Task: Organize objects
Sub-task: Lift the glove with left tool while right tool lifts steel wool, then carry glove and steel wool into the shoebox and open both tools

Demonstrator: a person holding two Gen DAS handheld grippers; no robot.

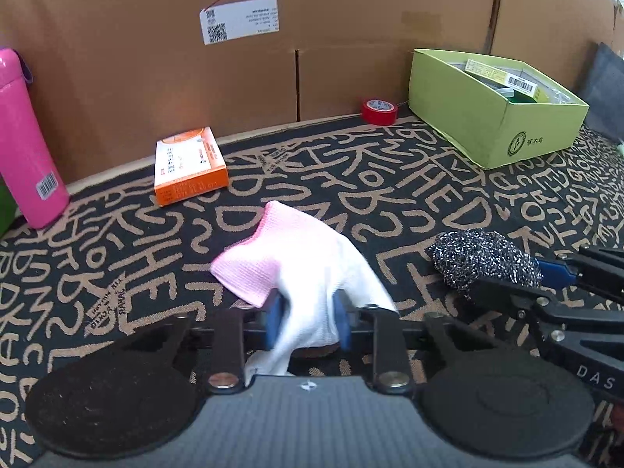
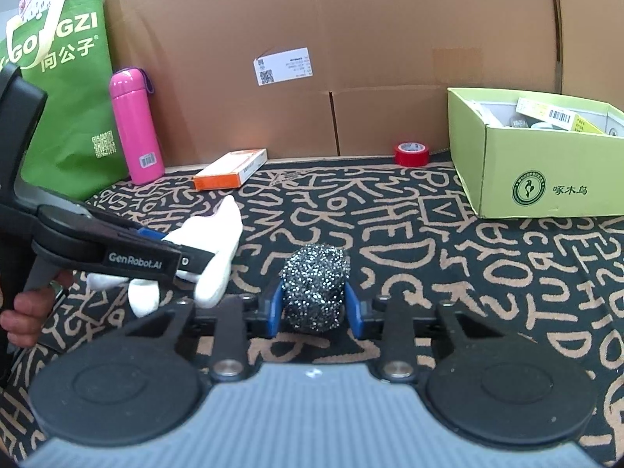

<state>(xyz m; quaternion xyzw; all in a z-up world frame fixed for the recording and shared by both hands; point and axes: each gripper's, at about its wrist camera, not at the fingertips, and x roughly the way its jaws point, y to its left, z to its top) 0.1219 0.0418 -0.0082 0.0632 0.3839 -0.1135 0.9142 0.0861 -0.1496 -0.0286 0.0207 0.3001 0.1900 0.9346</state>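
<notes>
Pinching a white-pink cloth (image 1: 308, 273), the left gripper (image 1: 307, 319) sits beside the right gripper (image 2: 314, 308), which clamps a scourer (image 2: 315, 288).

Both views were evenly and fairly brightly lit by soft, diffuse light, with only faint shadows under the objects. A warm orange glow sat low on the cardboard wall (image 1: 241, 89), above the orange box (image 1: 189, 165). The pink bottle (image 2: 134, 124) carried a mild sheen. Fisheye distortion bowed the edges and darkened the corners. The white cloth (image 1: 312, 273) looked slightly smeared; nearby parts were soft.
</notes>
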